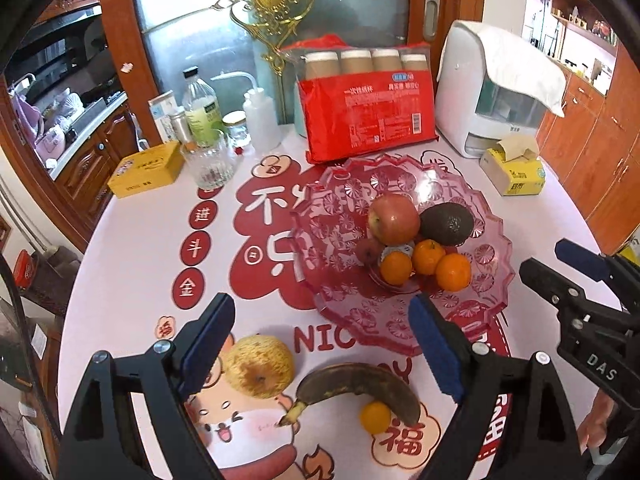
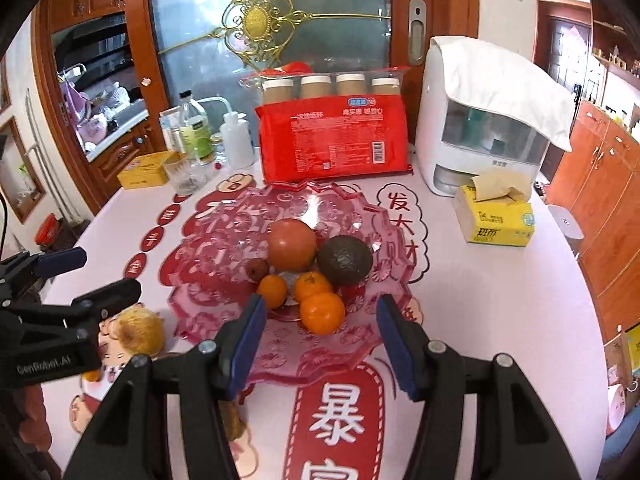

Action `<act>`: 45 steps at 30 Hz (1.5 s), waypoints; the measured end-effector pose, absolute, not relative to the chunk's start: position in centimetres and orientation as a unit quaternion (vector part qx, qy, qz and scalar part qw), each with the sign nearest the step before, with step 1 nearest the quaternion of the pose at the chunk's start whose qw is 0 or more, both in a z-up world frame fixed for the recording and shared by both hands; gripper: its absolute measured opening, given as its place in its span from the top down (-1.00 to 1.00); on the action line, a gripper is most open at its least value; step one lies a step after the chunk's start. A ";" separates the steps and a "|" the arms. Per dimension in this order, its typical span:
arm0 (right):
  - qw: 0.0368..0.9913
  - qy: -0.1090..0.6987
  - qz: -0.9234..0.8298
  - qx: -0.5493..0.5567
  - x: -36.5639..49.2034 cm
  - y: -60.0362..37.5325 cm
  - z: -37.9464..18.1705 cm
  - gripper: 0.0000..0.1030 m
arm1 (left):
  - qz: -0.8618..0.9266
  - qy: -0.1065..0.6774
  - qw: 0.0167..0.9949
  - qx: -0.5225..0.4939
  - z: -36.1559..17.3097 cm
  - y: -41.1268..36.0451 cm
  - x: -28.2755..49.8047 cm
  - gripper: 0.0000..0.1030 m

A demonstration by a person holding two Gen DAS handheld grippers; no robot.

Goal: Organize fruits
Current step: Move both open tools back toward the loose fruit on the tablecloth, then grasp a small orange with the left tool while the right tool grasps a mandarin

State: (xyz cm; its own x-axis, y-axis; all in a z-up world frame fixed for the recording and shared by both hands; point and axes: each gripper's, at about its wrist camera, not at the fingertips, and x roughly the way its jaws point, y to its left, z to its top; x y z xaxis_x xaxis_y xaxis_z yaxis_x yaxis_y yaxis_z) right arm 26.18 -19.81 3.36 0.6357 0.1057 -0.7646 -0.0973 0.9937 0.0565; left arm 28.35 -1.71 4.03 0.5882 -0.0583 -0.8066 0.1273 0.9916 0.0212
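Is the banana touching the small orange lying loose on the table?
Touching. In the left wrist view the banana curves over the small orange, its dark body overlapping the orange's top with no tablecloth showing between them.

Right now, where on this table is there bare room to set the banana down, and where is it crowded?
Free: the tabletop between the pink bowl and the tissue box. The bowl's left half is bare too. Crowded: the back left corner around the glass and yellow box.

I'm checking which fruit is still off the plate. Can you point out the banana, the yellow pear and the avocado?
banana (image 1: 360,380): left wrist view, middle of its dark peel.
yellow pear (image 1: 258,366): left wrist view, centre of its skin.
avocado (image 2: 345,259): right wrist view, middle of its skin.
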 end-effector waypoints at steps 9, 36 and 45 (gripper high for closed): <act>0.908 0.406 0.104 -0.009 20.9 -18.1 4.9 -0.12 | -0.039 0.431 0.901 0.033 6.2 3.4 23.2 -0.76; 0.863 0.458 0.200 -0.078 9.7 -12.5 -6.6 -0.12 | 0.037 0.451 0.891 0.026 -7.6 13.5 15.7 -0.79; 0.848 0.476 0.214 -0.095 8.7 -11.9 -9.5 -0.12 | 0.045 0.466 0.883 -0.018 -10.8 14.9 16.3 -0.78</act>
State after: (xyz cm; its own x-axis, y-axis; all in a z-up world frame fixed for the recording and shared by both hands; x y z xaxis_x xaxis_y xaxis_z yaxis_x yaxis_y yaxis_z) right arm 8.75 -11.90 -9.45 0.4548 0.2723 -0.8480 -0.4537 0.8902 0.0425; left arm 16.29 14.87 -10.79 0.5617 0.0633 -0.8249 -0.0966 0.9953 0.0106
